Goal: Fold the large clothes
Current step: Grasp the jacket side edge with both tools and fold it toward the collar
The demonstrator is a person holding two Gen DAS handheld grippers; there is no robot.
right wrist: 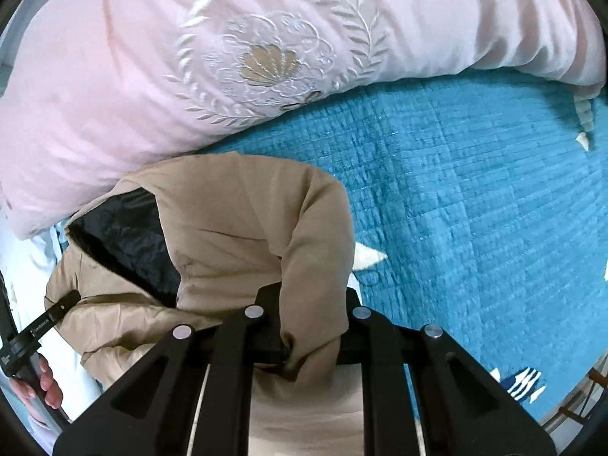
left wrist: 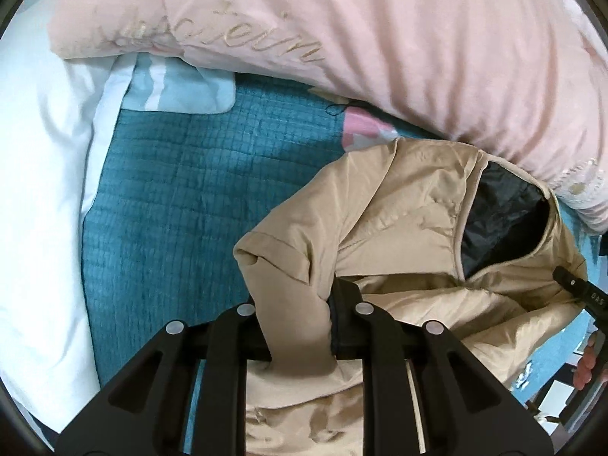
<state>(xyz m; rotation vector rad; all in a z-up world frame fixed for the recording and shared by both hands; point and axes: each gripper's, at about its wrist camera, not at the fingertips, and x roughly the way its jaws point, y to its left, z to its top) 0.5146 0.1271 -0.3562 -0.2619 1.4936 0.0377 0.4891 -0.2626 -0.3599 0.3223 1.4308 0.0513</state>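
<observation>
A tan jacket (left wrist: 410,220) with a black lining (left wrist: 501,216) lies bunched on a teal quilted bedspread (left wrist: 190,190). My left gripper (left wrist: 300,304) is shut on a fold of the jacket's tan fabric, which runs back between its fingers. My right gripper (right wrist: 307,304) is shut on another tan fold of the same jacket (right wrist: 235,220), its black lining (right wrist: 125,235) showing to the left. Each gripper shows at the edge of the other's view: the right one (left wrist: 573,285), the left one (right wrist: 57,311).
A big pink embroidered duvet (left wrist: 380,38) (right wrist: 190,57) lies heaped just behind the jacket. A white pillow (left wrist: 41,190) is at the left. The teal bedspread (right wrist: 475,209) stretches to the right. The bed's edge and floor show at the lower right (right wrist: 562,414).
</observation>
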